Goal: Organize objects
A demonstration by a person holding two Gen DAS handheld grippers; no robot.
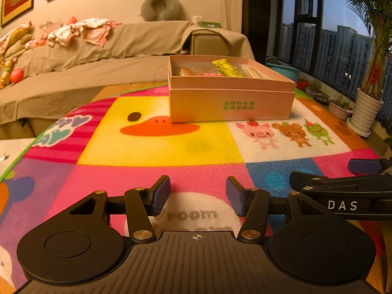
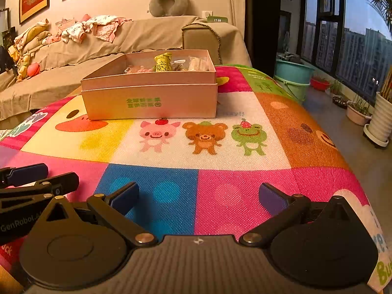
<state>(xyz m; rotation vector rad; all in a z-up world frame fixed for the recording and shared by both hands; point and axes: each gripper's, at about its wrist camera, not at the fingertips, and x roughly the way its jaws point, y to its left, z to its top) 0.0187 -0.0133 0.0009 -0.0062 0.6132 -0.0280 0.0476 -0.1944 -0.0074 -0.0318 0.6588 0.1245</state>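
Left tool (image 1: 198, 196) is held low over the patterned mat (image 1: 156, 152), jaws parted, nothing between the pads. Right tool (image 2: 198, 199) is held just beside it, jaws spread wider, also empty; blue and pink squares of the mat are seen through the gap. Part of each tool is caught at the edge of the other's view. The worktop is covered by the mat, printed with a duck face, a pig, a bear and a frog. Farther back, a pink box (image 1: 230, 103) with green lettering is set on the mat, lid off, nested in a slightly wider tray. Inside the box, a yellow packet (image 1: 226, 68) is propped against clear-wrapped snacks (image 2: 198, 63); other contents are too blurred to tell. Behind the worktop, a covered sofa (image 1: 98, 49) with piled clothes (image 1: 80, 31) and a grey neck pillow (image 1: 160, 5) is seen. At far right, windows and potted plants (image 1: 367, 98) are seen.
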